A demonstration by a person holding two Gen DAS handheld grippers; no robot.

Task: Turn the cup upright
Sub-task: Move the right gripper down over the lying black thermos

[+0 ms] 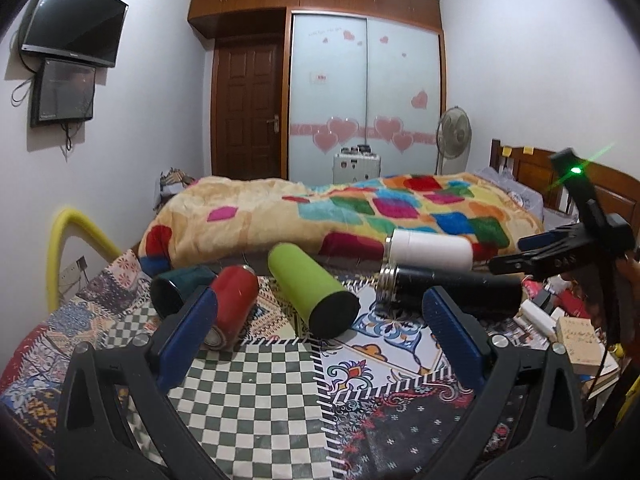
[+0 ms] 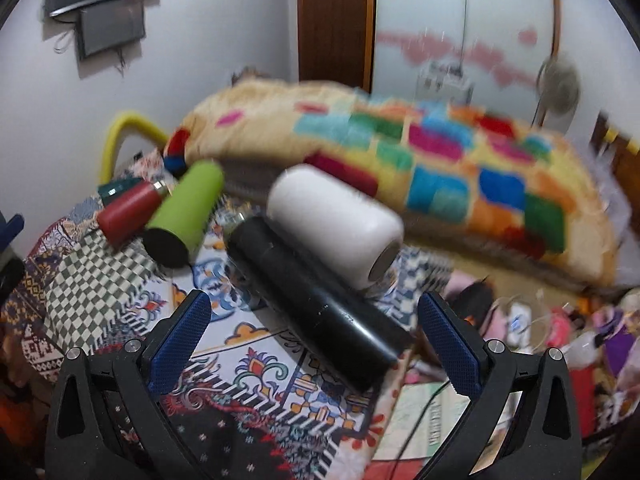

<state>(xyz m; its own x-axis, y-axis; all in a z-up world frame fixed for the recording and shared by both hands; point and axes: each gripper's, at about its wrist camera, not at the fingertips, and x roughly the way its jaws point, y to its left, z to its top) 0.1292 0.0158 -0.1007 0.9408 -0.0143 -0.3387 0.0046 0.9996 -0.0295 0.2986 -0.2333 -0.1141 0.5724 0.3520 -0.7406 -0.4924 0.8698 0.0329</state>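
On patterned cloth (image 1: pixel 256 392), five cups are lying on sides: green cup (image 1: pixel 310 292), red cup (image 1: pixel 232 304), black cup (image 2: pixel 316 304), white cup (image 2: pixel 336 220), dark teal cup (image 1: pixel 176 286). Left gripper (image 1: pixel 316 340) & right gripper (image 2: pixel 316 344) are both hovering w/ jaws spread, holding nothing.

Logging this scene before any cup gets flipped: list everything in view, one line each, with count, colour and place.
green cup: 1, lime, lying mid-cloth
red cup: 1, red, lying left of green
teal cup: 1, dark teal, lying far left
black cup: 1, black, lying right
white cup: 1, white, lying behind black
patterned cloth: 1, multicoloured, under cups
blanket: 1, beige with coloured patches, on bed
fan: 1, white, by wardrobe
screens: 2, black, left wall
left gripper: 1, black with blue pads, open
right gripper: 1, same, open
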